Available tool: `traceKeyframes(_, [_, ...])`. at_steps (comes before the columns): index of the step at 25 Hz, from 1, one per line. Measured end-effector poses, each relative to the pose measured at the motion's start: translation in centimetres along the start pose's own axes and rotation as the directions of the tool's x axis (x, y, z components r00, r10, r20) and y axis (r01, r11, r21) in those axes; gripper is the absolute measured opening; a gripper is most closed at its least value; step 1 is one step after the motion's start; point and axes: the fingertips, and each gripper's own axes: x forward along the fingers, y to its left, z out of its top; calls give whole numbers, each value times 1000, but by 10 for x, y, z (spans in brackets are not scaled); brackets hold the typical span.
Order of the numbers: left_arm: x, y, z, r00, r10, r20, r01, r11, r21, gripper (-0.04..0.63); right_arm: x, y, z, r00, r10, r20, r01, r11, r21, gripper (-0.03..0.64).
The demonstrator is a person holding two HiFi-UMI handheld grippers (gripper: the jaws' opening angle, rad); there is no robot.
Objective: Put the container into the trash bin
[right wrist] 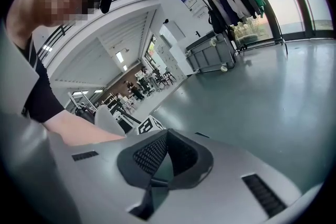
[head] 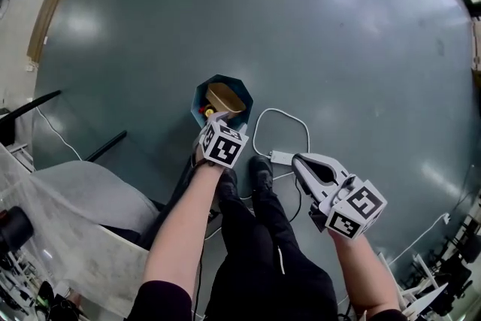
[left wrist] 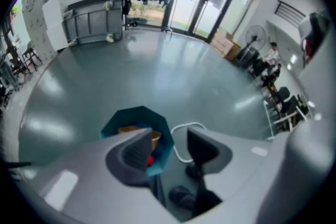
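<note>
The tan paper container (head: 227, 99) is seen inside the teal octagonal trash bin (head: 197, 95), beside a small red item (head: 210, 111). The left gripper (head: 216, 116) is held over the bin's near rim, jaws spread wide and empty. The right gripper (head: 297, 161) is held aside, jaws closed together. A white cable (head: 279, 110) is looped on the floor just beside the bin.

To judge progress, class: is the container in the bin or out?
In. The container lies inside the bin; the left gripper above has open, empty jaws.
</note>
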Motion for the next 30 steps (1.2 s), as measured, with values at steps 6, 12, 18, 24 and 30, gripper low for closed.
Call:
traceKeyframes(6, [-88, -31, 48, 986, -23, 164, 39, 995, -93, 207, -24, 36, 54, 997, 25, 71, -23, 999, -36, -5])
traceKeyframes(12, [-223, -64, 81, 942, 3, 335, 61, 981, -182, 169, -60, 106, 110, 986, 114, 125, -104, 991, -85, -5])
traceKeyframes(18, [-379, -65, 90, 844, 138, 518, -8, 969, -245, 123, -79, 186, 159, 960, 232, 155, -198, 958, -209, -5])
traceKeyframes(24, [-483, -66, 65, 773, 284, 567, -91, 934, -344, 92, -103, 252, 189, 929, 333, 163, -273, 912, -305, -6])
traceKeyframes(30, [-563, -62, 48, 683, 442, 581, -194, 877, -439, 57, -115, 300, 209, 899, 418, 131, -338, 852, -400, -6])
